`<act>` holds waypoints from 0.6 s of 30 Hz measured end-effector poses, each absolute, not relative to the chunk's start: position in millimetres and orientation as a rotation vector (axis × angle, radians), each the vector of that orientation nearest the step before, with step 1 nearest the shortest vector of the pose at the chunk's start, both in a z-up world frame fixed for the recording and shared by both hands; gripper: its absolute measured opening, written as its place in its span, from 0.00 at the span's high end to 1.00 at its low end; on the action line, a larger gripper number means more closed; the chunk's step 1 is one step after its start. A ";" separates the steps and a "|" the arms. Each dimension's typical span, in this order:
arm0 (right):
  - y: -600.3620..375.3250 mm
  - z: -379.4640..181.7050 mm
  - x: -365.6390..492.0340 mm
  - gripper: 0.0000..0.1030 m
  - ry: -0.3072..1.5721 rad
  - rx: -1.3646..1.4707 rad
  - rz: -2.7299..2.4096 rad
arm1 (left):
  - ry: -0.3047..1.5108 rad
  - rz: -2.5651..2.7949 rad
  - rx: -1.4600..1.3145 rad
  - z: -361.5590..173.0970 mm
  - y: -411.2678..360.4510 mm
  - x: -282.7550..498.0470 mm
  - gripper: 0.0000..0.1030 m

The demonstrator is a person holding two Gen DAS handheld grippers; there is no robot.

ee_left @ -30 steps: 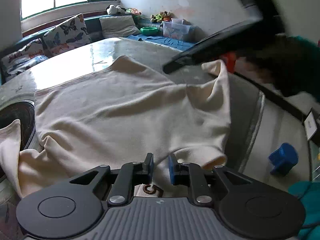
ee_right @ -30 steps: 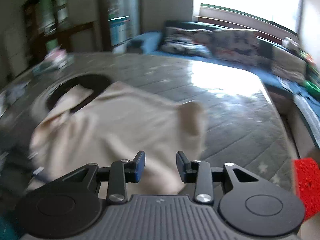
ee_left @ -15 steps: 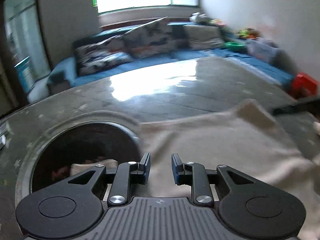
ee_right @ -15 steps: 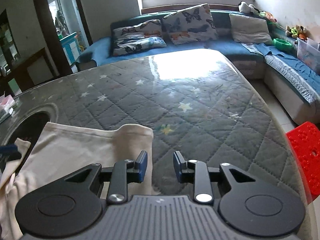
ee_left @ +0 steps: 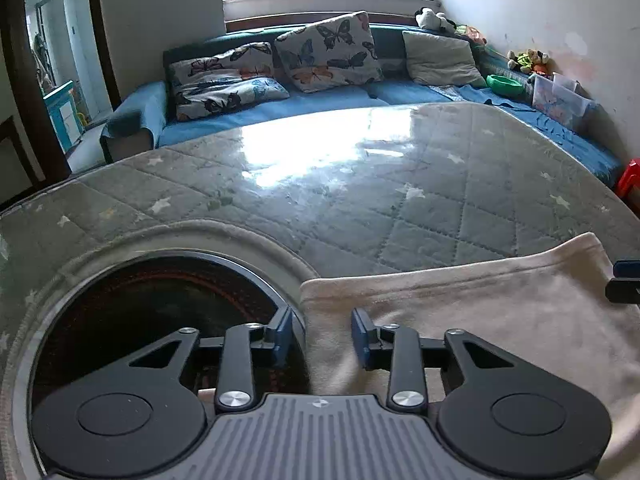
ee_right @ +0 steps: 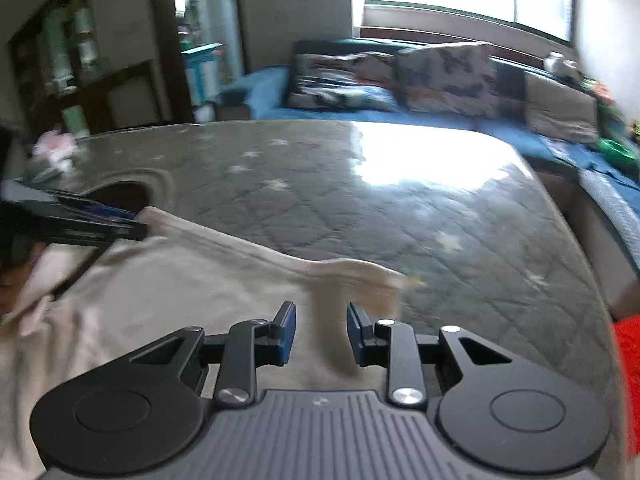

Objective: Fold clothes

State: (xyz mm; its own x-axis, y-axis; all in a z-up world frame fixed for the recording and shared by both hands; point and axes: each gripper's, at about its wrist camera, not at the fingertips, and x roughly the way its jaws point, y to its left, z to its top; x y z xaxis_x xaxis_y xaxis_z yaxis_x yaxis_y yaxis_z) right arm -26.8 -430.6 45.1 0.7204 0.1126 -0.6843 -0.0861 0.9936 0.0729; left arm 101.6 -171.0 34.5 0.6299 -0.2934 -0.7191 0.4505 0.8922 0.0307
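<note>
Both grippers at the far corners of the cream garment

The garment (ee_left: 480,312) lies flat on the quilted tabletop (ee_left: 400,184) beside a round opening (ee_left: 152,308). The left gripper (ee_left: 321,334) is opening over the far left corner, pads clear of cloth. The right gripper (ee_right: 321,332) hangs slightly spread over the far right corner, pinching nothing; likely the corners have just been laid down to finish a fold.
</note>
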 end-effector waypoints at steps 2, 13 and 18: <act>-436.0 49.3 -27.1 0.73 0.741 0.066 0.100 | 0.774 -0.431 0.222 34.5 -171.8 102.5 0.85; -467.9 29.3 -3.2 0.90 0.820 0.165 -0.011 | 0.724 -0.423 0.245 36.3 -169.2 106.1 0.96; -455.5 36.2 13.2 0.96 0.778 0.089 -0.029 | 0.704 -0.398 0.247 39.9 -165.4 116.8 0.96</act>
State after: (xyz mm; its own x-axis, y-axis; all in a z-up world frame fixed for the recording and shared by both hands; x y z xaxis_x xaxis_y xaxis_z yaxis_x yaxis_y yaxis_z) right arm 13.2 -455.5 36.2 0.7122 0.0073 -0.7019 0.0587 0.9958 0.0700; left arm 116.8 -165.4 39.9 0.6922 -0.2700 -0.6693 0.4339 0.8968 0.0869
